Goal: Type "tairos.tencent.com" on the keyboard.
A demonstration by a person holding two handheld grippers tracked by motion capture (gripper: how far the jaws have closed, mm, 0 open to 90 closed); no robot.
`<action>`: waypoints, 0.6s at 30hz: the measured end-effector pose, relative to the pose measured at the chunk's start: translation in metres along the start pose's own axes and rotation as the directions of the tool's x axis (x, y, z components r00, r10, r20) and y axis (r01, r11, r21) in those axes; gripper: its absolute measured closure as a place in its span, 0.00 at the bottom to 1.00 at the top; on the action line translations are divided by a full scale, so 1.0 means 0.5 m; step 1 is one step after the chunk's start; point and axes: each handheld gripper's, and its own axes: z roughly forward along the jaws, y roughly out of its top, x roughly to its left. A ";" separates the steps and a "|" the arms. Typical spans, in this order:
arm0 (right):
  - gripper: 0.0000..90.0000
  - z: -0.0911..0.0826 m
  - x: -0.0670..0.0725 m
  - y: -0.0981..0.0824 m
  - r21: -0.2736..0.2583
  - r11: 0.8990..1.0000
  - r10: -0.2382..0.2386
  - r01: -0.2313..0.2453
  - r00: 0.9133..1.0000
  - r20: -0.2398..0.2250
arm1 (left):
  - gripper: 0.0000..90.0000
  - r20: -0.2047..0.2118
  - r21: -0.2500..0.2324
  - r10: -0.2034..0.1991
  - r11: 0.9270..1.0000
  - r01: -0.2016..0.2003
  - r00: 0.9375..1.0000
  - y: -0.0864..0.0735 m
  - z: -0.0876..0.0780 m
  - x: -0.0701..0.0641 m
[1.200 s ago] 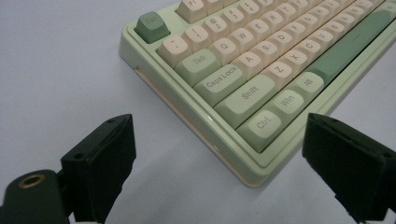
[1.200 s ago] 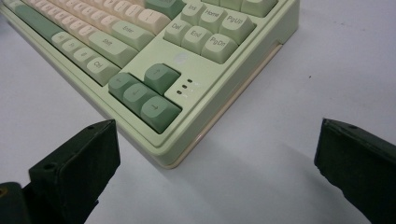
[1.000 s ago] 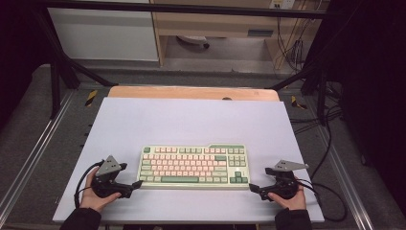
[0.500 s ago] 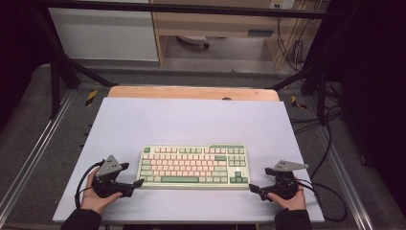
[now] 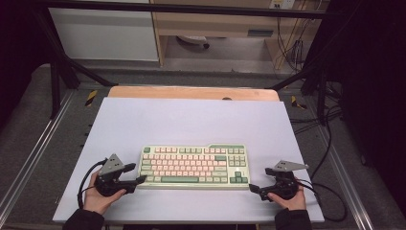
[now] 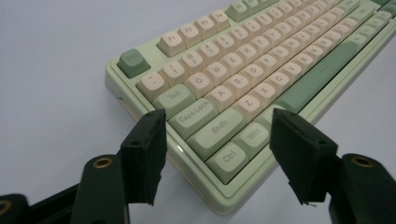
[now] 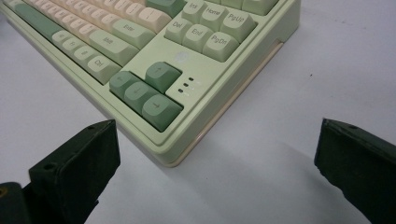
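A pale green mechanical keyboard with cream and darker green keycaps lies flat near the front edge of the white table top, between the two hands; the left gripper sits at its near left corner, and in the left gripper view that corner lies between the black jaws, which have just been closing and now stand partly apart, the pads not yet pressing the case as far as can be seen; legends readable there include Esc, Tab, Caps Lock, Shift, Ctrl, Win, Q, W, A and Z; the right gripper rests just off the near right corner with its jaws wide apart around nothing; its view shows Ins, Home, PgUp, Del, End, PgDn, Enter and the arrow keys.
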 end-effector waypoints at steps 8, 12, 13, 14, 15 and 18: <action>0.01 0.000 0.000 0.000 0.002 1.000 -0.004 0.004 1.000 0.002 | 0.60 0.003 -0.016 -0.029 0.999 0.029 1.000 0.016 0.003 -0.005; 0.01 0.000 -0.001 0.000 0.006 1.000 -0.008 0.008 1.000 0.000 | 0.70 0.004 -0.024 -0.036 0.999 0.036 0.999 0.023 0.005 -0.009; 0.01 0.000 -0.001 0.000 0.006 1.000 -0.008 0.008 1.000 0.000 | 0.72 0.006 -0.026 -0.036 0.999 0.037 0.999 0.025 0.006 -0.010; 0.01 0.000 -0.001 0.000 0.006 1.000 -0.008 0.008 1.000 0.000 | 0.72 0.008 -0.027 -0.036 0.999 0.037 0.999 0.028 0.007 -0.011; 0.01 0.000 -0.001 0.000 0.006 1.000 -0.007 0.007 1.000 0.000 | 0.75 0.007 -0.027 -0.037 0.999 0.037 0.999 0.030 0.008 -0.013; 0.01 0.001 0.000 0.000 0.006 1.000 -0.006 0.006 1.000 -0.001 | 0.81 0.013 -0.026 -0.038 0.999 0.039 0.999 0.034 0.012 -0.015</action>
